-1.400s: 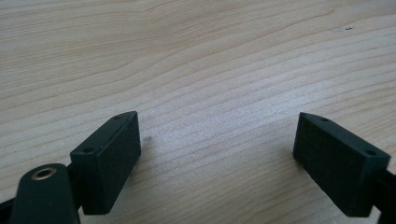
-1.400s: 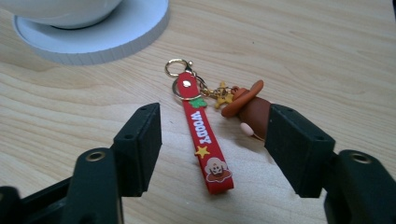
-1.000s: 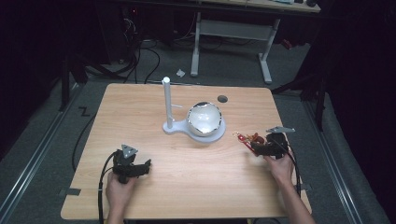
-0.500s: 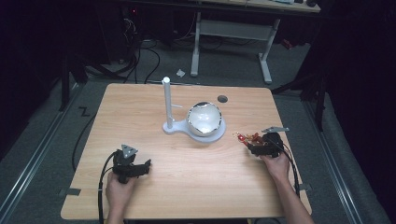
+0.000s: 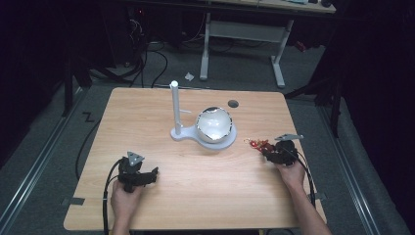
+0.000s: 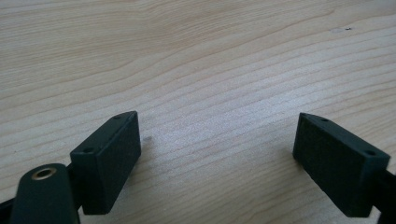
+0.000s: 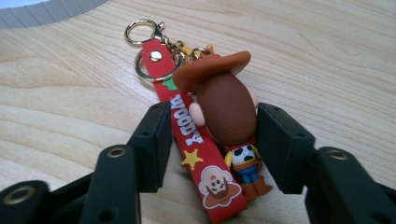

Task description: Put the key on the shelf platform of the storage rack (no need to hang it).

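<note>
White bowl [image 5: 214, 125] sits on its stand [image 5: 182, 133].

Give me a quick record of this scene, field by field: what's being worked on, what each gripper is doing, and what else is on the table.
work item: Woody keychain, red strap, gold rings, lying on the table
right gripper: jaws have just been closing, keychain between them, pads at or near its sides
left gripper: open, nothing between the jaws, low over bare wood
also on table: white stand with post, shiny ball on its base

keychain [image 7: 212, 140] | cowboy figure on red "WOODY" strap (gold rings) | flat on table, right of bowl stand
</note>
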